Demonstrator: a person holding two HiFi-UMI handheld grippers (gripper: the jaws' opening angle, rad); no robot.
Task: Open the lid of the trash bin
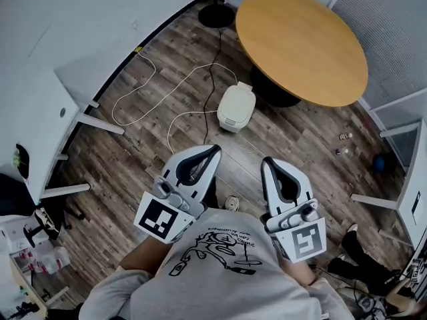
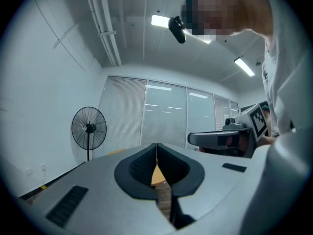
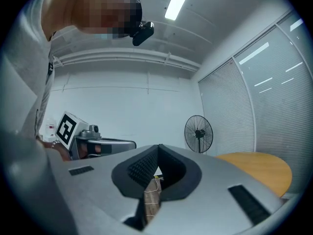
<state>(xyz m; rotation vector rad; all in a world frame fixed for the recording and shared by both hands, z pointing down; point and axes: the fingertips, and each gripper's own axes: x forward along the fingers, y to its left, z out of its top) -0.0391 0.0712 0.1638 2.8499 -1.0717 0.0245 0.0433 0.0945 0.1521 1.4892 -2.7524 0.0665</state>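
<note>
A small white trash bin [image 1: 236,107] stands on the wooden floor beside the round table, its lid down. Both grippers are held close to the person's chest, well short of the bin and pointing toward it. My left gripper [image 1: 214,150] has its jaws pressed together with nothing between them; in the left gripper view its tips [image 2: 156,148] meet in a line. My right gripper [image 1: 269,162] is likewise shut and empty, with its tips [image 3: 158,149] touching. The bin does not show in either gripper view.
A round wooden table [image 1: 300,45] stands just behind the bin. White and black cables [image 1: 175,92] lie looped on the floor to the bin's left. A standing fan [image 2: 88,129] is by the wall. White desks [image 1: 40,125] line the left side.
</note>
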